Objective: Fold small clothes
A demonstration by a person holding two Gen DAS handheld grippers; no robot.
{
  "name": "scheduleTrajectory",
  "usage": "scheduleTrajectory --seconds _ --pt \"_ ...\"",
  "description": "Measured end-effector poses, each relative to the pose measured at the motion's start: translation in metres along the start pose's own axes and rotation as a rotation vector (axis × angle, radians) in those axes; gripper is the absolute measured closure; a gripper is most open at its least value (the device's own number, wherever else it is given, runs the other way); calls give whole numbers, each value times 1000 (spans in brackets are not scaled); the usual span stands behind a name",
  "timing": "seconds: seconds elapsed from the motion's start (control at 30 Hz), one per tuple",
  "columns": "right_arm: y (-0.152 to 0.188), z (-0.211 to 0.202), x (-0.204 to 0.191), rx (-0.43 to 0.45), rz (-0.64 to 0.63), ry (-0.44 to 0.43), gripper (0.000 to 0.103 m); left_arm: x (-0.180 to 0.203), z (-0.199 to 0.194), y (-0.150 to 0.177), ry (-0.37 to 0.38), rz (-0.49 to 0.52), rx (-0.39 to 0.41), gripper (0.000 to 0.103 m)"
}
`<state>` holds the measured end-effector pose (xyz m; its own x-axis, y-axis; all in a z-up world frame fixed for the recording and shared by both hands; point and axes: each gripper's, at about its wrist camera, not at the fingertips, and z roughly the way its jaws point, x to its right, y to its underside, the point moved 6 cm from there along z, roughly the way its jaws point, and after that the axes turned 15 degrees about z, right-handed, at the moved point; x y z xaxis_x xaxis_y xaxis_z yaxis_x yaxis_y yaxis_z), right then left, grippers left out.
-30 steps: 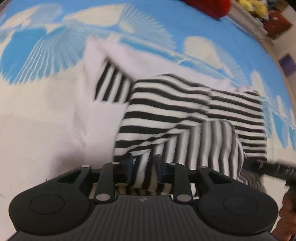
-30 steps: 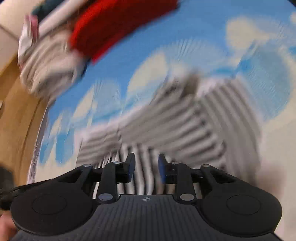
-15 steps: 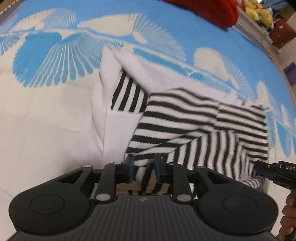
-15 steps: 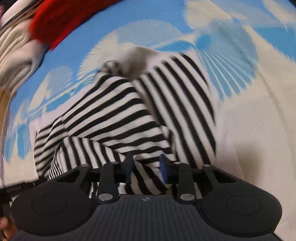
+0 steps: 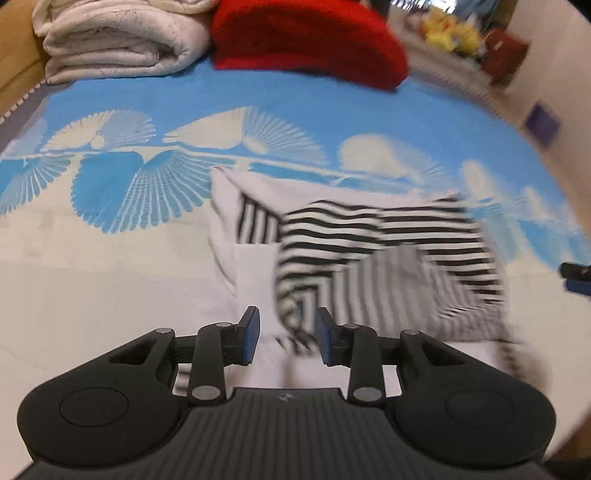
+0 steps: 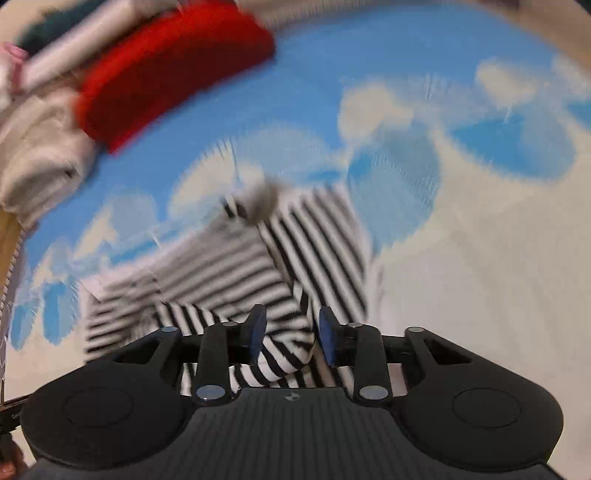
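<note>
A black-and-white striped small garment (image 5: 373,254) lies folded over on a blue and cream patterned bed cover (image 5: 110,280); a plain white part (image 5: 255,273) lies at its left. My left gripper (image 5: 286,334) is open just above the garment's near edge, with nothing between the pads. In the right wrist view the same garment (image 6: 258,273) lies ahead. My right gripper (image 6: 291,338) is open, and a rolled striped fold (image 6: 284,354) lies loose between its fingers. The right gripper's tip (image 5: 576,275) shows at the right edge of the left wrist view.
A red folded blanket (image 5: 306,40) and a cream folded blanket (image 5: 118,40) lie at the far end of the bed. Yellow soft toys (image 5: 447,29) sit on a shelf beyond. The red blanket (image 6: 166,74) also shows in the right wrist view.
Both grippers have opened and let go of the striped garment, which now lies on the bed. Both have drawn back and tilted up, so the far blankets show.
</note>
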<state>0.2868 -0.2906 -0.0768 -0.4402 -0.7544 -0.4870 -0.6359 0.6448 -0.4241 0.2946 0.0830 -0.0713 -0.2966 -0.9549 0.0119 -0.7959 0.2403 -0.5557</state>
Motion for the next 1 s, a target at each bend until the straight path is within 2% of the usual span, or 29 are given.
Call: scheduleTrajectory --seconds 0.07,0.17,0.2,0.33,0.43,0.47,0.53,0.6,0.7,0.8,0.9,1.0 --pt "4 -33 9 23 16 -32 62 -3 -32 10 21 -30 23 67" --pt "18 -82 32 52 28 -87 61 -5 -79 36 4 -24 79 67" --pt "25 -93 40 65 22 -90 57 -6 -89 48 9 -33 90 67" --pt "69 -122 86 81 11 -67 51 1 -101 105 40 -84 83 64" --pt "106 -111 121 38 51 -20 51 7 -80 154 22 -134 41 53" --pt "119 -104 132 15 58 7 51 8 -69 168 12 -153 0 48" --pt "139 -87 149 -63 77 88 51 6 -49 193 21 -242 -133 48" --pt "148 -77 153 -104 92 86 51 7 -40 200 66 -271 -180 45" --pt "156 -59 158 -148 81 133 51 8 -34 204 52 -236 -218 39" --pt "170 -48 165 -210 96 157 51 10 -29 212 55 -230 -252 39" --pt "178 -46 164 -218 75 170 47 9 -24 217 48 -226 -276 39" --pt "184 -38 168 -226 9 263 45 12 -21 218 39 -206 -274 40"
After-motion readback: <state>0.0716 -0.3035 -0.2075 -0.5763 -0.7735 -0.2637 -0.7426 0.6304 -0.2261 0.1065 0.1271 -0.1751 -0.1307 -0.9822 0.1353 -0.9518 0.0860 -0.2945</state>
